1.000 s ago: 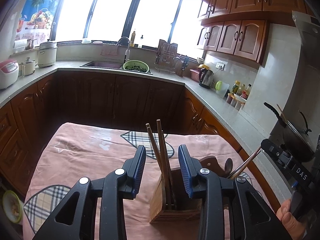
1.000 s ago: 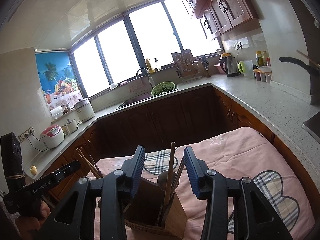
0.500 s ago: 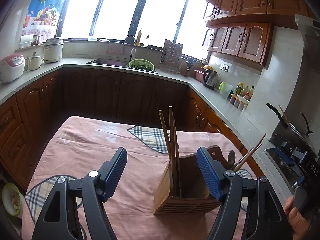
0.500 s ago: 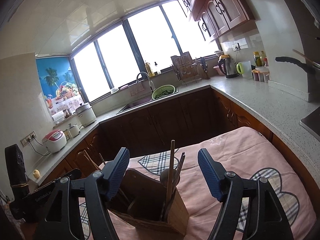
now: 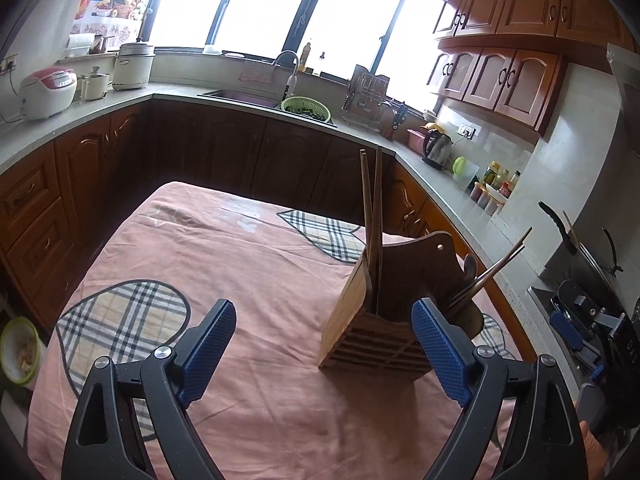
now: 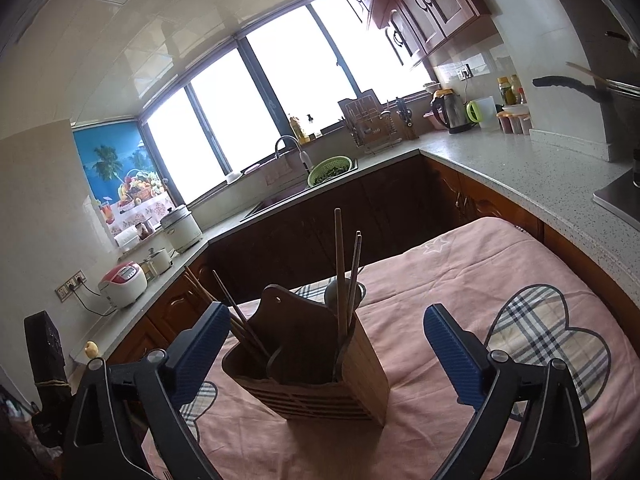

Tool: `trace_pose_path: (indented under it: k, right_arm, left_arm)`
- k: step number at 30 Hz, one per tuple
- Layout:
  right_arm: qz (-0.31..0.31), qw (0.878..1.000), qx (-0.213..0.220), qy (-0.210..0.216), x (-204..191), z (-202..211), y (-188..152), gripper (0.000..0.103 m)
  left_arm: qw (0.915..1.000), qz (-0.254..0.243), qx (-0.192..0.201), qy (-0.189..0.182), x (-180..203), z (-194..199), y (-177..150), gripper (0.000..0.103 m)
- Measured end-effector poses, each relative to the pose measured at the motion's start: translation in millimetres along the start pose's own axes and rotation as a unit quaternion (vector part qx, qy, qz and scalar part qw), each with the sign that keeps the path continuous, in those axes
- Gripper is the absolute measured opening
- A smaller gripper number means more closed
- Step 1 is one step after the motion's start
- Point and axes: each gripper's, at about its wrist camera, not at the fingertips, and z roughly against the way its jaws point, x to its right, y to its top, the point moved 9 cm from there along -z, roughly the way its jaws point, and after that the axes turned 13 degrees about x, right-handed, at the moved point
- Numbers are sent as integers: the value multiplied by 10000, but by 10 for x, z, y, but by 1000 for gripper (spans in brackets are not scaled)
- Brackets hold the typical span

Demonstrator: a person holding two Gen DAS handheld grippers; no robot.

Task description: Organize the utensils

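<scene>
A wooden utensil holder [image 5: 384, 320] [image 6: 320, 376] stands on the pink tablecloth [image 5: 248, 272]. A pair of brown chopsticks [image 5: 370, 208] rises from its left compartment. More chopsticks [image 5: 496, 268] and a spoon [image 5: 470, 266] lean out of the right one. In the right wrist view, upright chopsticks [image 6: 340, 272] and the spoon [image 6: 332, 292] sit to the right and slanted chopsticks [image 6: 236, 312] to the left. My left gripper [image 5: 322, 312] is opening wide, short of the holder, with nothing pressed. My right gripper [image 6: 326, 314] is opening too, holding nothing; it also shows at the edge as the right gripper [image 5: 576, 332].
Grey counters [image 6: 520, 168] over dark cabinets wrap around the table. A sink with a green colander [image 5: 306, 106], a kettle [image 5: 438, 146], a rice cooker [image 5: 48, 92] and a wok [image 5: 576, 248] stand there. A bowl [image 5: 18, 350] lies low beside the table's left edge.
Both grippers have opened from around the utensils and drawn back from the holder. The chopsticks they stood around remain upright in the holder.
</scene>
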Motion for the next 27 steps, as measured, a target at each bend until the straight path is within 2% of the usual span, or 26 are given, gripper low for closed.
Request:
trace_pose_path:
  k: [12, 27]
  right_arm:
    - [-132, 9998, -77, 87, -71, 445, -201, 99]
    - [257, 9991, -303, 136, -276, 1075, -655, 100]
  left_arm:
    - [9998, 176, -113, 54, -130, 681, -264, 92]
    - [9998, 55, -197, 75, -106, 1439, -563, 93]
